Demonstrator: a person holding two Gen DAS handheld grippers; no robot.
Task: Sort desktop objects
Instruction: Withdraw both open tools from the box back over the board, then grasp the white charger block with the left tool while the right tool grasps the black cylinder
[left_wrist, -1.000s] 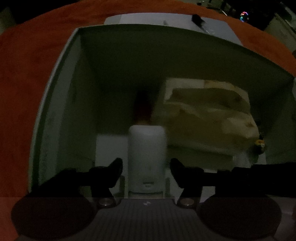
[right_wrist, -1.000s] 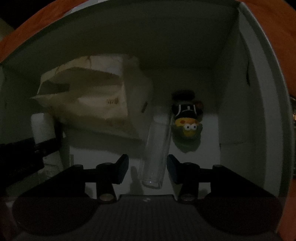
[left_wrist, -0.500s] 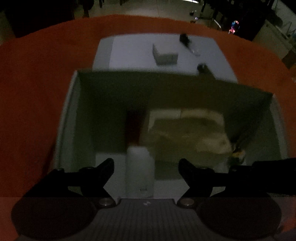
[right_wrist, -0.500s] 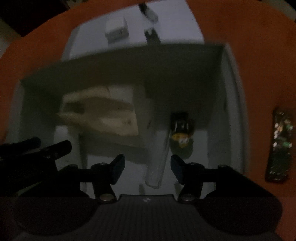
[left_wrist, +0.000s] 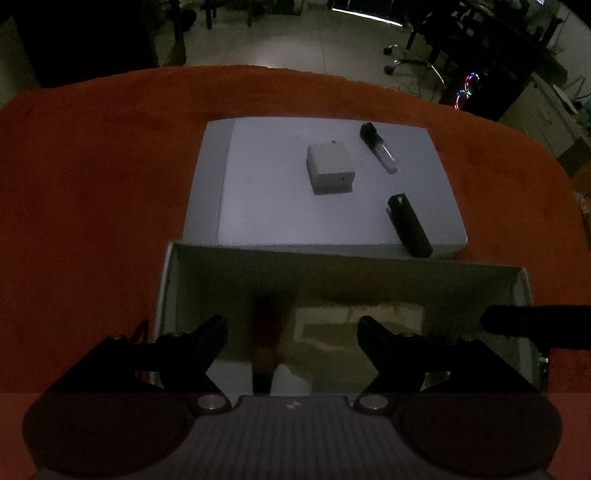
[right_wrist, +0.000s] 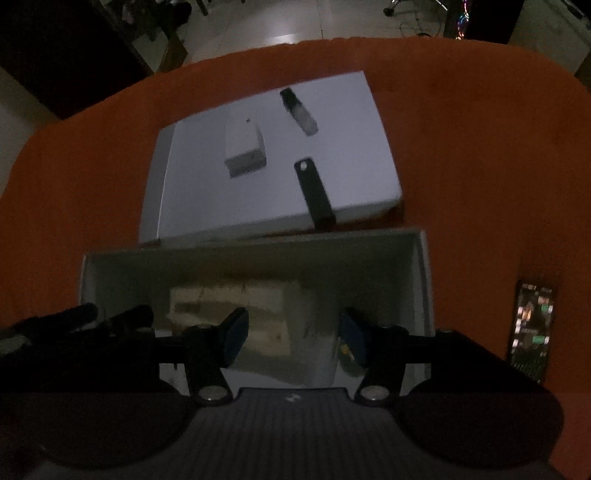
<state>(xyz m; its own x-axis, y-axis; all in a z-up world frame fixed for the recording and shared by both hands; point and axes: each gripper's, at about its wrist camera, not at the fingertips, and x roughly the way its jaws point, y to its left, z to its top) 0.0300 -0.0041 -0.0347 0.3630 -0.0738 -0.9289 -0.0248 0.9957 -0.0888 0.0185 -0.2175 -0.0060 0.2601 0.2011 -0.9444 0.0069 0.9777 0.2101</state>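
My left gripper (left_wrist: 291, 325) hangs open above the white box (left_wrist: 170, 280), nothing between its fingers. Below it in the box lies a white bottle with a red cap (left_wrist: 264, 332), its body mostly hidden by the gripper, beside a beige packet (left_wrist: 351, 325). My right gripper (right_wrist: 293, 317) is open over the same box (right_wrist: 424, 280), above the beige packet (right_wrist: 229, 302). A small yellow toy (right_wrist: 345, 350) peeks out behind its right finger. On the box lid (left_wrist: 266, 192) beyond lie a white cube (left_wrist: 330, 173), a black-capped vial (left_wrist: 380, 153) and a black stick (left_wrist: 408, 225).
An orange cloth (left_wrist: 92, 177) covers the table around the box and lid (right_wrist: 207, 192). A lit phone (right_wrist: 532, 328) lies right of the box. The other gripper (right_wrist: 74, 321) shows at the left edge of the right wrist view. Dim floor and chairs lie beyond.
Both grippers have risen out of the box and widened, the left away from the white bottle and the right from a clear tube. The lid with its objects has come into view.
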